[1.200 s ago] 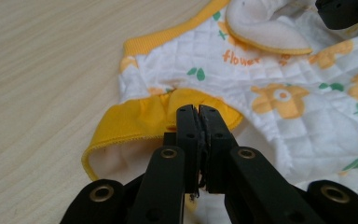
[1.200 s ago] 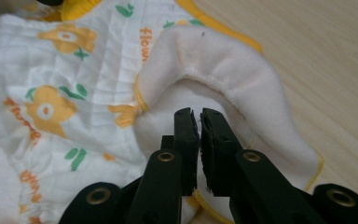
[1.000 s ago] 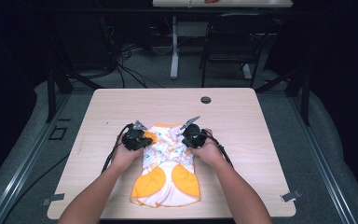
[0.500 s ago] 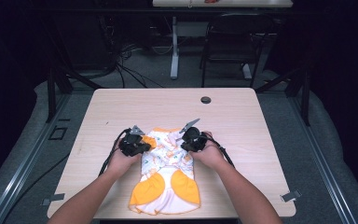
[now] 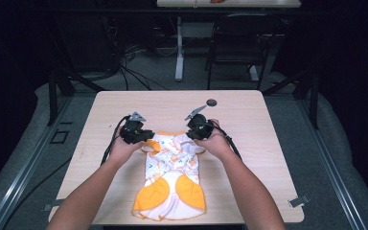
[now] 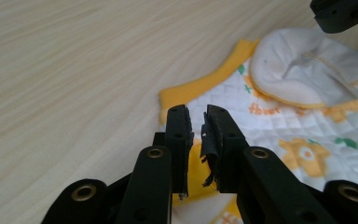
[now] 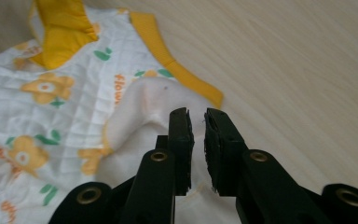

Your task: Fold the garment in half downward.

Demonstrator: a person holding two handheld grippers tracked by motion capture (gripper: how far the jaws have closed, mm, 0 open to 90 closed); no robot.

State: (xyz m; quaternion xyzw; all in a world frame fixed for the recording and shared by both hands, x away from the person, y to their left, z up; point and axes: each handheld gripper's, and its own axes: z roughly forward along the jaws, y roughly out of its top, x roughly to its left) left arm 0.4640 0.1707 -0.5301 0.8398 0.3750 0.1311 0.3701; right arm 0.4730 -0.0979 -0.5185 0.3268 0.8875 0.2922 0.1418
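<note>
A white baby garment (image 5: 172,177) printed with orange flowers and trimmed in yellow lies flat on the wooden table (image 5: 268,158), its bottom toward the near edge. My left gripper (image 5: 147,138) hovers just above its upper left corner. My right gripper (image 5: 192,136) hovers above its upper right corner. In the left gripper view the jaws (image 6: 196,116) have just been opening and stand slightly apart with nothing between them, the garment (image 6: 307,126) beneath. The right gripper's jaws (image 7: 196,119) have also just been opening, with nothing between them, over a folded white flap of the garment (image 7: 65,116).
A small dark round object (image 5: 212,102) sits near the table's far edge. Cables trail from both grippers across the tabletop. Beyond the table stand a chair (image 5: 235,43) and another table's leg (image 5: 178,52). Bare wood lies to the left, right and far side of the garment.
Both grippers have lifted a little off the garment's upper corners and their jaws have parted. The garment's top now lies loose on the table.
</note>
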